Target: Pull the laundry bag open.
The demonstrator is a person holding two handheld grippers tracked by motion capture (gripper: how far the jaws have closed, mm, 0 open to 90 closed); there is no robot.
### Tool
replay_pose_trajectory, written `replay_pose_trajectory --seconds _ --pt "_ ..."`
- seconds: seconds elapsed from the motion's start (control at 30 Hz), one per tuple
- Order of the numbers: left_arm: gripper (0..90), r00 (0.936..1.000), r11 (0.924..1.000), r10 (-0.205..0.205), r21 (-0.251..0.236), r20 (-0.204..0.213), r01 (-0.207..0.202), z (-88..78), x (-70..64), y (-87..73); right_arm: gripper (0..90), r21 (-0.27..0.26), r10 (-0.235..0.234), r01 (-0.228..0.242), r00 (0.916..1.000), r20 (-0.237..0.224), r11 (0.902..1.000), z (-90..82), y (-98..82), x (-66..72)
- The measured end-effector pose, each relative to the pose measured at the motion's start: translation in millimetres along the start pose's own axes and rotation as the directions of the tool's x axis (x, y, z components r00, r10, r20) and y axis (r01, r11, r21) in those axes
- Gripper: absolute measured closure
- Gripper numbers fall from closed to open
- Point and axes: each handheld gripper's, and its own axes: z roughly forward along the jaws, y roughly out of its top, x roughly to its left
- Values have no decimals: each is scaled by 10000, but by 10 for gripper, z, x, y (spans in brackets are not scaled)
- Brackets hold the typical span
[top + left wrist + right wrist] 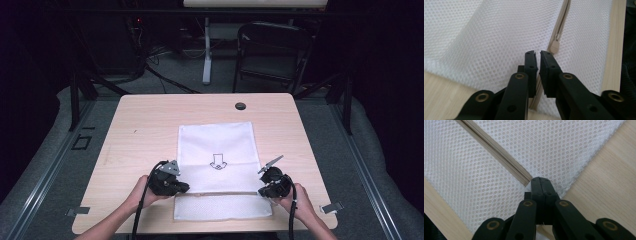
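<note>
The left gripper [184, 187] rests at the left end of the zipper line of a white mesh bag [216, 150], held by the person's left hand [142, 192]. In the left gripper view its jaws stand narrow, a thin slit between the pads, with the beige zipper tape [557, 32] running away from the tips; the tape's end lies just past them, and I cannot tell whether the pads pinch any mesh. The right gripper [262, 192] sits at the right end of the same line, held by the right hand [295, 202]. In the right gripper view its jaws are pressed fully together, tips at the edge of the mesh right where the zipper tape [496, 151] ends; whether cloth is caught between them cannot be told.

The bag lies flat on the middle of the pale wooden table [140, 130], reaching from the near edge toward the centre, with a small arrow mark [218, 162] printed on its far panel. A narrower strip of mesh lies on the near side of the zipper. A dark round grommet [240, 106] sits near the table's far edge, and a folding chair [270, 55] stands beyond the table
</note>
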Motion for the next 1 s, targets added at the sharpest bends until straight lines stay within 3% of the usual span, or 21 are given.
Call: replay_pose_trajectory --seconds 0.1,0.17,0.23,0.33,0.4,0.47,0.67,0.73,1.0 --pt "675 9996 9999 55 118 287 -58 79 -17 68 900 15 5 -5 10000 10 10000 0 2 2" --pt "635 9985 9998 112 185 528 -122 140 -31 108 900 -291 267 -270 9996 -92 9992 19 -13 9" --pt "616 9973 9979 385 492 632 -416 224 -65 149 900 -223 221 -223 9997 -89 9995 13 -12 -4" --pt "641 9948 9931 766 836 672 -821 348 -117 199 900 -229 207 -210 9997 -117 9995 12 -11 -2" --pt "771 9933 9895 960 1020 638 -1022 402 -146 221 900 -203 184 -186 9998 -106 9996 10 -13 -1" --pt "813 9930 9883 1065 1045 514 -1114 412 -156 228 900 -150 112 -113 9999 -69 9998 5 -12 -1" --pt "824 9928 9868 1129 1125 402 -1168 381 -162 218 900 -7 0 0 10000 -5 10000 -1 -4 -6" --pt "824 9931 9887 1089 991 446 -1128 370 -159 212 900 -151 143 -144 9999 -82 9998 7 -11 0" --pt "825 9897 9877 1298 805 600 -1344 290 -172 218 900 -100 11 -11 10000 -4 9999 6 -7 6"
